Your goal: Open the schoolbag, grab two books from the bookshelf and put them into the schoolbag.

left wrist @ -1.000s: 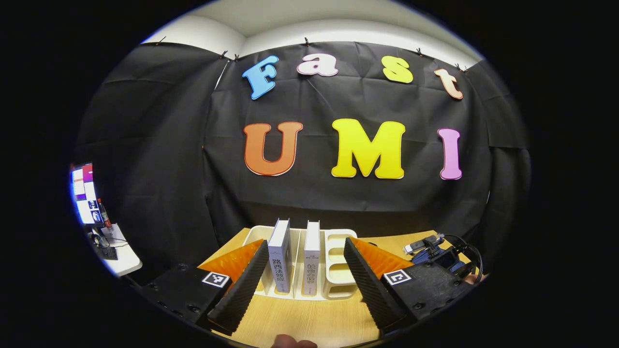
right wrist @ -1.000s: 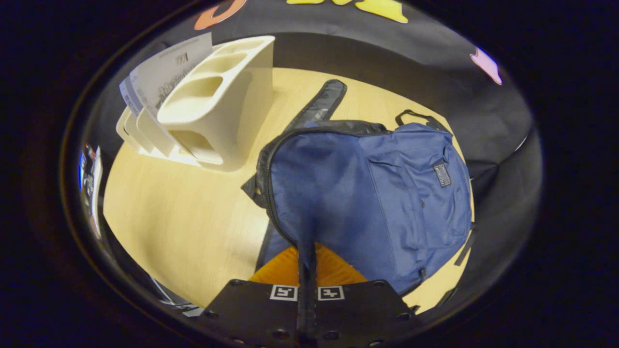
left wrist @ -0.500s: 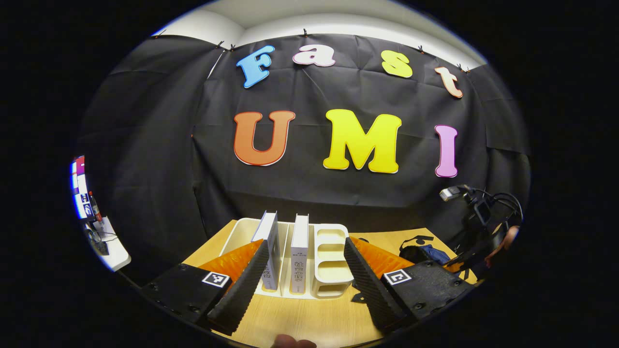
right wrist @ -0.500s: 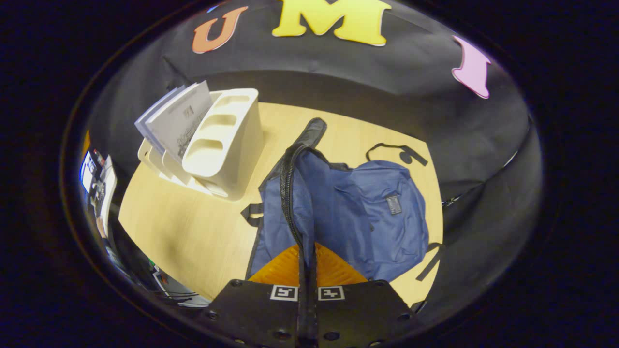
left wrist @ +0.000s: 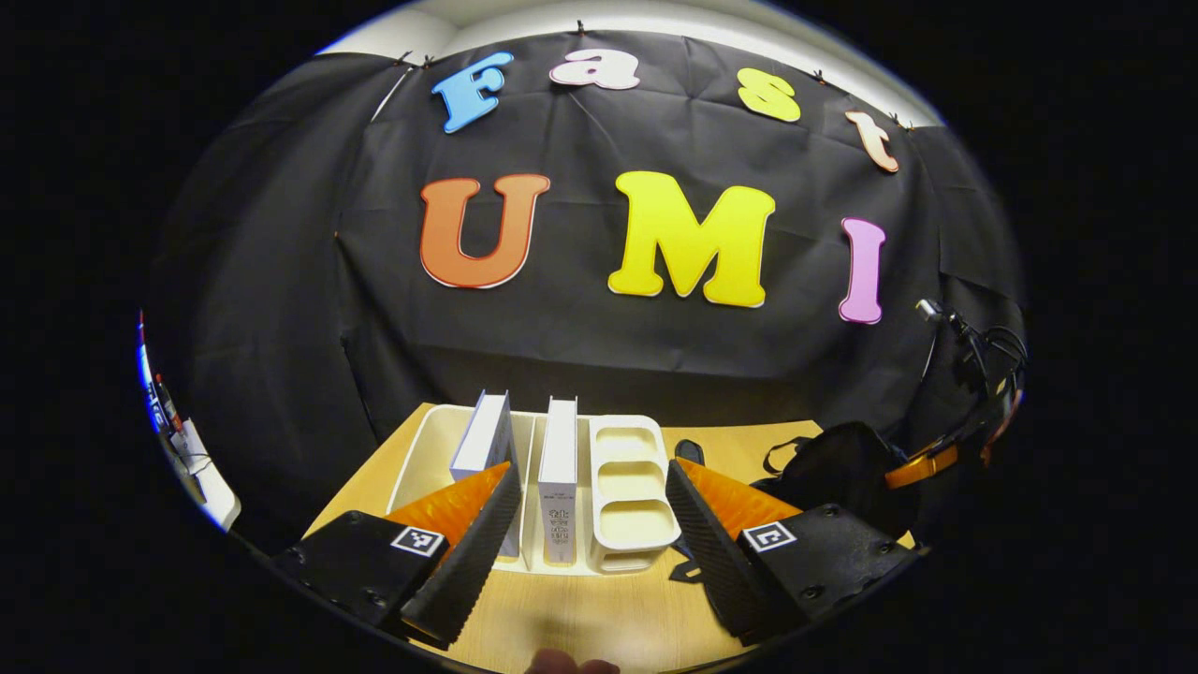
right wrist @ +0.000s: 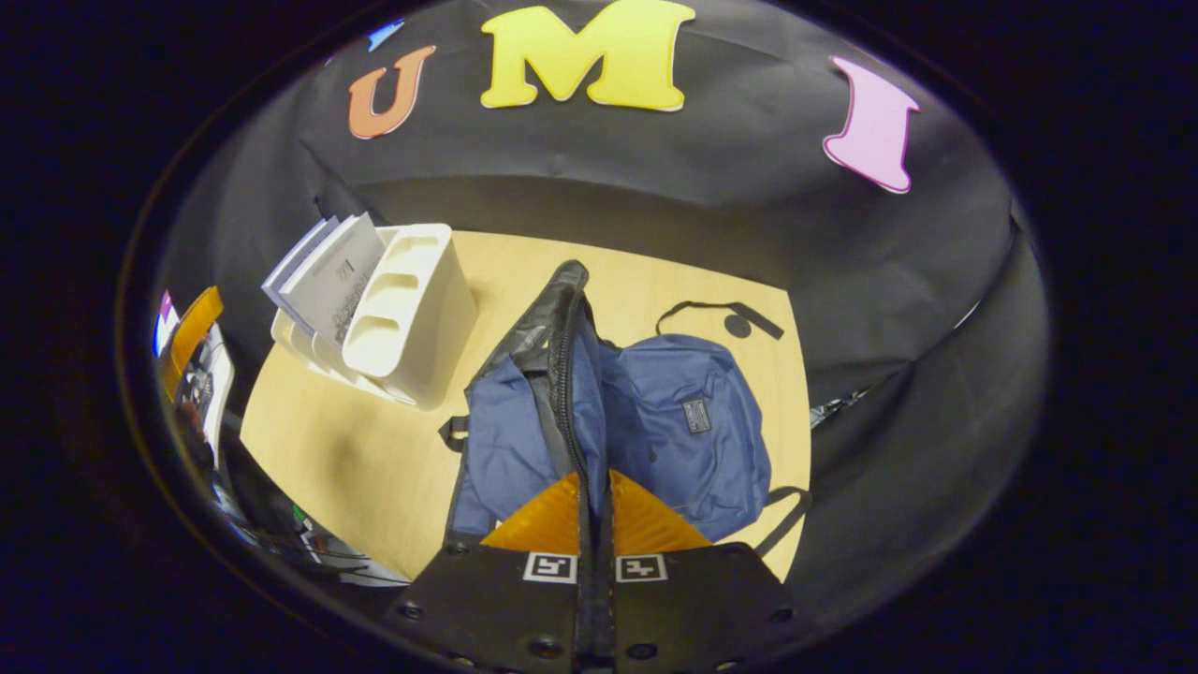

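Right gripper view: the blue schoolbag [right wrist: 693,421] lies on the wooden table [right wrist: 356,468], its zippered edge [right wrist: 562,374] lifted into a ridge by the right gripper [right wrist: 593,524], whose fingers are pressed together with the bag's edge pinched between them. Just beside the bag stands the white bookshelf [right wrist: 402,318], two books [right wrist: 328,271] upright in its slots; its front compartments look empty. Left gripper view: the left gripper [left wrist: 590,534] hovers wide apart, holding nothing, facing the bookshelf [left wrist: 622,468] and the two books [left wrist: 559,459]. The thin pinch may slip and let the bag's mouth fall shut; reaching in, a wide finger may knock the neighbouring book over.
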The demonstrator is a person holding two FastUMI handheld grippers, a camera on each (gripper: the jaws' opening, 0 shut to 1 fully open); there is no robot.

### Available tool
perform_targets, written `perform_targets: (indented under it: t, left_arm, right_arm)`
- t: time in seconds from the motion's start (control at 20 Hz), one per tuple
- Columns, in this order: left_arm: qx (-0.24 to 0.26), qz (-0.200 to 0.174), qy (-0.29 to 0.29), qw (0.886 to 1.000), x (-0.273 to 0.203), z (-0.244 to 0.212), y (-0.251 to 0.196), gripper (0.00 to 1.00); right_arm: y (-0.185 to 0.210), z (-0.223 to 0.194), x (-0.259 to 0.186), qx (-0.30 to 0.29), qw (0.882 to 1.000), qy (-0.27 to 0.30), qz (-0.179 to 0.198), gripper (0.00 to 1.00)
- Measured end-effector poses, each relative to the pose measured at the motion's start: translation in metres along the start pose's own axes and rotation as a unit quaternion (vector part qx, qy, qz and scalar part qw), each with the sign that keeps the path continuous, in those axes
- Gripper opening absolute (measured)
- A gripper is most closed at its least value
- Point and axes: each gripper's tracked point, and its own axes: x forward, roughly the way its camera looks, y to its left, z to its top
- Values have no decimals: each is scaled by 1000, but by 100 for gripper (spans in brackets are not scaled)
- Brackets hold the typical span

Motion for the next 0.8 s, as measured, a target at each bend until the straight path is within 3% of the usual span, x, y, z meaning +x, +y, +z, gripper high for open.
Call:
perform_targets:
  t: [0.4,0.5,0.65,0.8]
  left_arm:
    - [12,-18,108,994,70,0,11,99]
    - [-19,-26,162,986,86,-9,10,100]
    - [5,-16,208,978,111,-12,29,99]
    - [18,-13,271,962,132,-24,38,98]
  right_arm:
    - [-28,3,-2,34,999,-4,28,0]
    - [-32,0,-2,37,999,-3,36,0]
    - [-39,-1,-3,43,998,-4,43,0]
    - [-45,-3,-3,49,998,-1,50,0]
